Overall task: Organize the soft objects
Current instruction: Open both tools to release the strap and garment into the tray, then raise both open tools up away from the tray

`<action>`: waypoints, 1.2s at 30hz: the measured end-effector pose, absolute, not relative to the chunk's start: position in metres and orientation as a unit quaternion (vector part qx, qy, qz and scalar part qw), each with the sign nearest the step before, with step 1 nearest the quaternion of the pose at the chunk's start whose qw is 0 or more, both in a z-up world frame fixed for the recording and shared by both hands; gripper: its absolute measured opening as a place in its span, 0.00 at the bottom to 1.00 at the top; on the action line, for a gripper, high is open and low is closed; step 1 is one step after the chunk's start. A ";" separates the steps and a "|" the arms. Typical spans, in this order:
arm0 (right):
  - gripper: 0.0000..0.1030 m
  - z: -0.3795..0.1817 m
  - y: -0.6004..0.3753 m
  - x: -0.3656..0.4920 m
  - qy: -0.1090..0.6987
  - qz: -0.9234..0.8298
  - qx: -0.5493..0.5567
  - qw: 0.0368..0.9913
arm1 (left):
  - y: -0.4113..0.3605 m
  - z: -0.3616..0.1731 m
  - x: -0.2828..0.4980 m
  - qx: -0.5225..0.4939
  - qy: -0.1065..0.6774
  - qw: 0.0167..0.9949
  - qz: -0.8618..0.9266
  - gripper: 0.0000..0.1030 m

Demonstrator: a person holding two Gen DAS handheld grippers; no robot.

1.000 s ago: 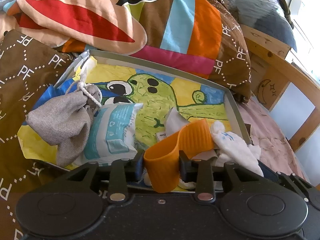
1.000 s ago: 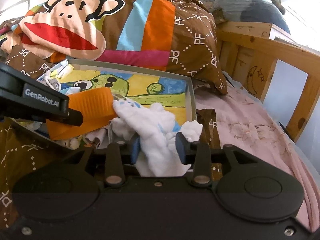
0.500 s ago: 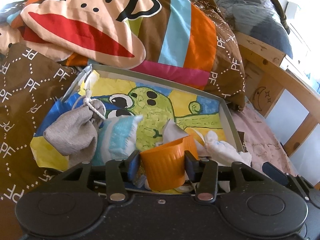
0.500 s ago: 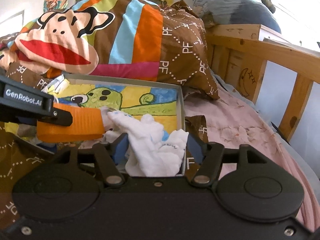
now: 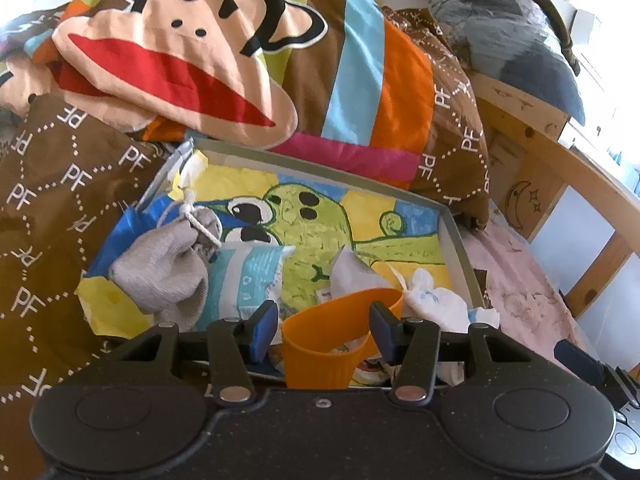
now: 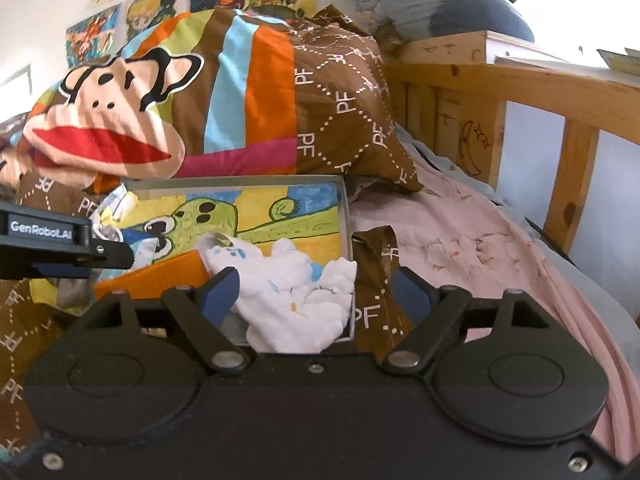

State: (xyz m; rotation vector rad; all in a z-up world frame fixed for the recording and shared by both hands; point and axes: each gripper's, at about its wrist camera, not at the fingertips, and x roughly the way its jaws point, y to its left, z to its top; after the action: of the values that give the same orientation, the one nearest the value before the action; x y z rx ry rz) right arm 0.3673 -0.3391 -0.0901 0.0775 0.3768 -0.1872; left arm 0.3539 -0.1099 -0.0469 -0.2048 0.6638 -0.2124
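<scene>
A shallow grey tray (image 5: 456,240) lined with a green cartoon picture lies on the bed. In it are a grey drawstring pouch (image 5: 160,268), a blue-and-white packet (image 5: 252,276), a white cloth (image 5: 436,304) and an orange ribbed cup (image 5: 328,344). My left gripper (image 5: 324,326) is opening. The cup stands round and unsqueezed between its fingers at the tray's near edge. My right gripper (image 6: 316,292) is also opening and stands wide. The white cloth (image 6: 296,296) lies loose between its fingers on the tray's near right corner. The left gripper (image 6: 64,244) shows at the left, above the cup (image 6: 160,276).
A monkey-print duvet (image 5: 180,60) is heaped behind and to the left of the tray. A pink sheet (image 6: 460,240) covers the mattress on the right. The wooden bed frame (image 6: 520,80) runs along the far right, with a bundle of dark clothes (image 5: 520,40) on top.
The left jaws widened and the squashed orange cup sprang back to a round shape. The right jaws spread off the white cloth, which stays on the tray corner, and the right gripper drew back.
</scene>
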 end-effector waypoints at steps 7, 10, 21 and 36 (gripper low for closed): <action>0.94 -0.070 -0.341 0.336 0.154 -0.091 0.056 0.982 | -0.098 -0.024 0.332 -0.090 0.290 0.947 -0.104 0.64; 0.99 -0.061 -0.338 0.320 0.138 -0.088 0.058 0.985 | -0.090 -0.015 0.316 -0.083 0.271 0.953 -0.103 0.73; 1.00 -0.045 -0.311 0.244 0.139 -0.095 0.095 0.981 | -0.053 0.002 0.234 -0.054 0.212 0.971 -0.098 0.91; 1.00 -0.042 -0.264 0.160 0.152 -0.069 0.085 0.982 | -0.010 -0.010 0.133 -0.013 0.187 0.978 -0.091 0.95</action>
State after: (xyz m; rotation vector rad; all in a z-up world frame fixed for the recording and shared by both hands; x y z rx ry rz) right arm 0.1599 -0.2640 -0.0423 0.1719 0.3060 -0.1378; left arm 0.1327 -0.0097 -0.0099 -0.0262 0.3758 -0.1825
